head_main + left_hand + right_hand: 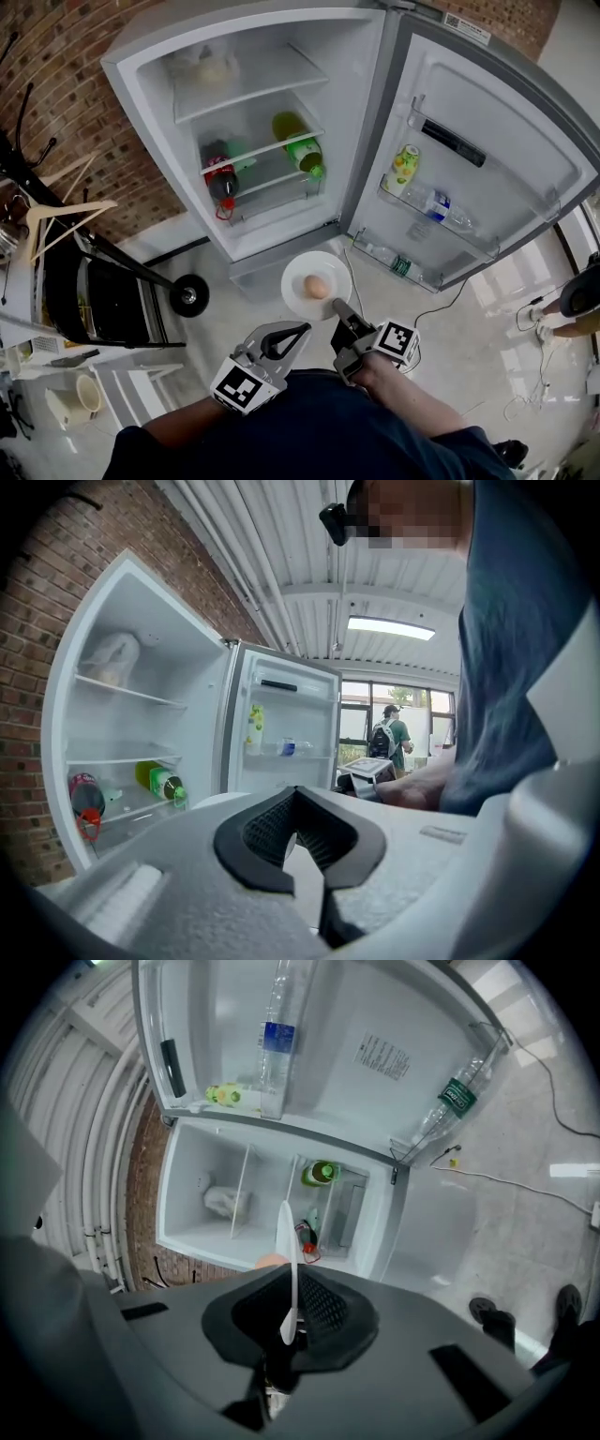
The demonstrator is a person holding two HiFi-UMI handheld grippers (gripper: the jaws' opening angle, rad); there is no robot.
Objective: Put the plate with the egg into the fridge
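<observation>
Two grippers: side by side at the near edge of the head view, both pointing towards the open fridge (141, 89).
Right gripper (339, 307): jaws closed tight on the near rim of the plate (296, 270). In its own view the white rim stands edge-on, pinched between the black pads.
Left gripper (302, 328): just left of the right one, fingertips brought together with nothing between them. It does not touch the plate.
Plate: white and round, held out over the floor (469, 356) in front of the fridge's lower edge, outside the cabinet.
Egg (317, 286): pale brown, lying on the plate a little right of its middle.
Fridge: white and standing open against the brick wall (66, 56), its shelves facing the person.
Top shelf: a pale bag (211, 66) lies at the far left.
Lower shelves: a green bottle (298, 141) lies on its side at the right, and a dark bottle (220, 178) with a red cap lies at the left.
Door (525, 141): swung wide to the right. A yellow-green bottle (403, 169) and a water bottle (441, 208) sit in its middle rack, and another clear bottle lies in the rack below.
Floor: light and glossy. A thin cable (441, 305) runs across it, right of the plate.
Left side: a dark rack (103, 300) with wooden hangers stands against the brick wall.
</observation>
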